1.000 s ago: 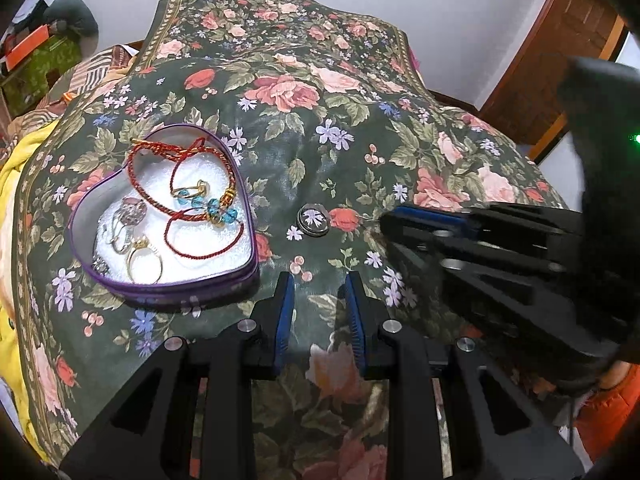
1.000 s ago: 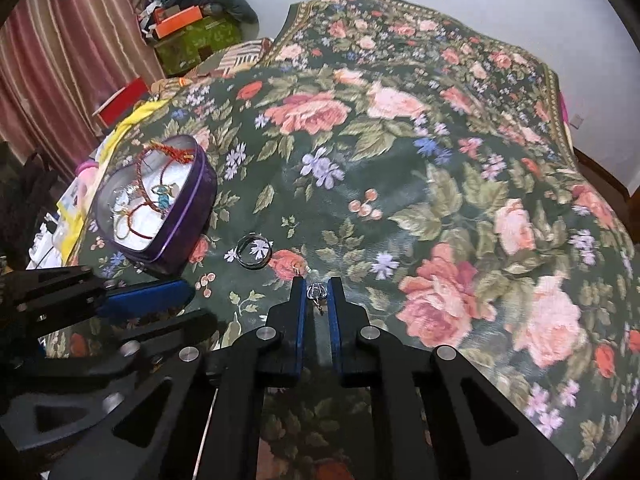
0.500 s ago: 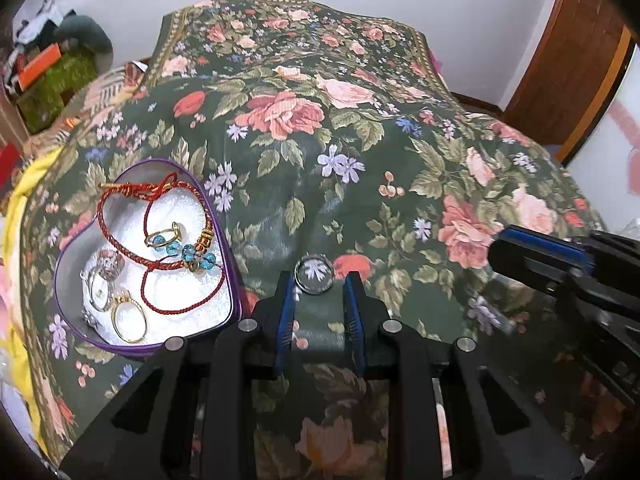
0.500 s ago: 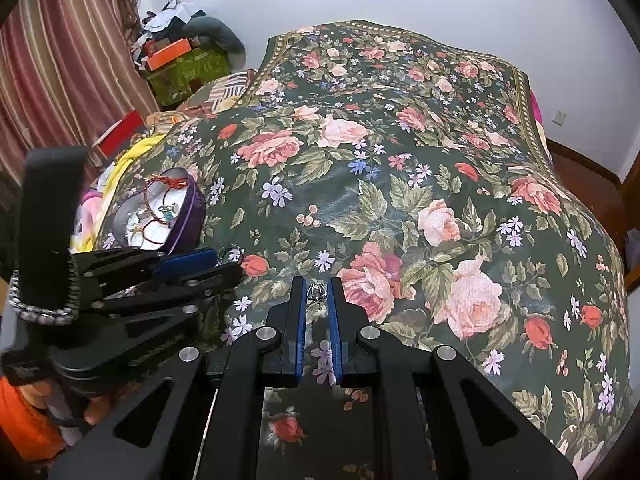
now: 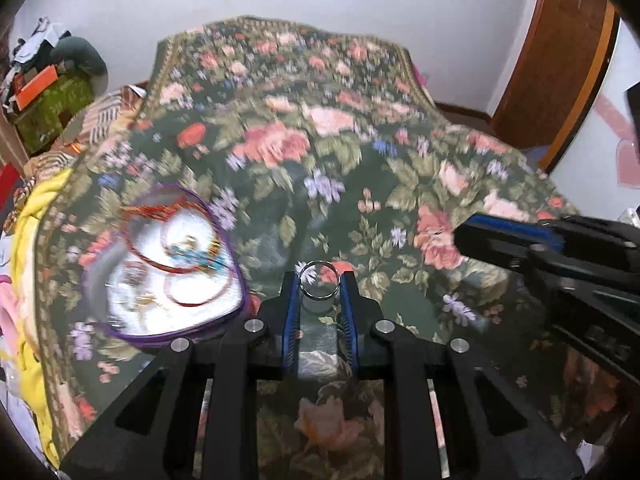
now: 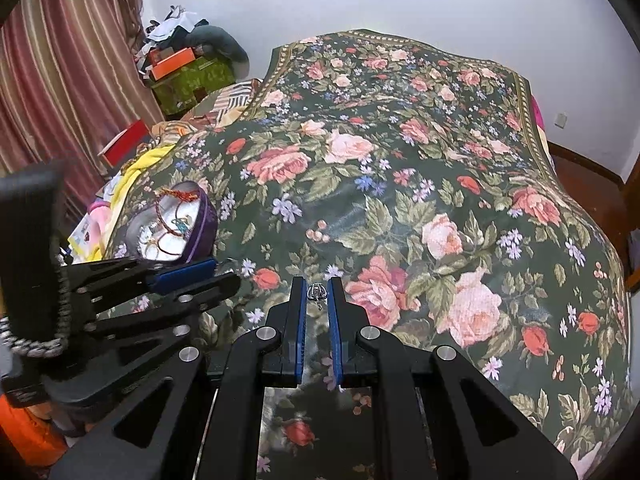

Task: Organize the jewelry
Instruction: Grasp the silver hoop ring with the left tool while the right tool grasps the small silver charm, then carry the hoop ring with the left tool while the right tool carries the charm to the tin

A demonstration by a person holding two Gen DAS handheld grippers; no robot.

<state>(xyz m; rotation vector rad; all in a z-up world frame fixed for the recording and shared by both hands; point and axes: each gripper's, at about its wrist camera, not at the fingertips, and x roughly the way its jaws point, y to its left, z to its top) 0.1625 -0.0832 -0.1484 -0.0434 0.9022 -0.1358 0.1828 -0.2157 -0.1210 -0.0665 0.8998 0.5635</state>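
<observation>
My left gripper (image 5: 320,280) is shut on a round silver ring (image 5: 319,305), held across its width between the blue pads above the floral bedspread (image 5: 340,168). To its left lies a purple heart-shaped box (image 5: 160,338) with a white lining, red cord bracelets (image 5: 176,268) and several rings, blurred here. In the right wrist view my right gripper (image 6: 317,286) pinches a small silver trinket (image 6: 317,293) at its fingertips. The heart box (image 6: 202,232) sits far left there, behind the left gripper (image 6: 226,274). The right gripper (image 5: 462,236) shows at the right edge of the left wrist view.
The bedspread (image 6: 400,200) covers a wide bed. Clutter, an orange box (image 6: 174,62) and green bags sit at the far left by a striped curtain (image 6: 60,80). Yellow cloth (image 5: 24,240) hangs off the left edge. A wooden door (image 5: 560,60) stands right.
The left gripper moved forward over the ring that lay on the bedspread, closed on it and lifted. The right gripper rose and drew back, still holding the trinket.
</observation>
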